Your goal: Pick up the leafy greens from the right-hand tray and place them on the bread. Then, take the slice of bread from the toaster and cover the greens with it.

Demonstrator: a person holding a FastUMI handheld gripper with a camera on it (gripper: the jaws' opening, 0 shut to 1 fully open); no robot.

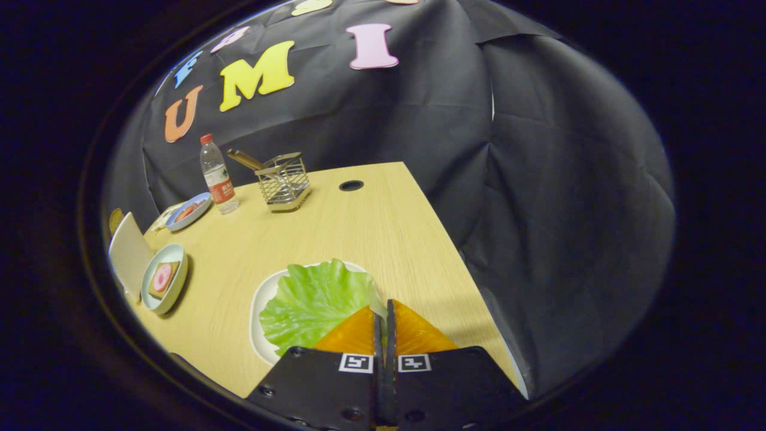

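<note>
A large green lettuce leaf (317, 299) lies on a white tray (261, 311) just ahead of my fingers, on the near part of the wooden table. My gripper (383, 311) is shut, its two fingers pressed together on the leaf's right edge. Farther left, a pale round plate (179, 281) holds a slice of bread (163, 278) with a pink round topping on it. At the far side of the table stands a wire toaster rack (282, 182) with a tan piece sticking out of its top toward the left.
A water bottle (216, 176) stands left of the rack, and a blue plate (190, 211) with food lies beside it. A white flat panel (127, 254) leans at the table's left end. The table's right edge (455, 251) drops off against the black cloth.
</note>
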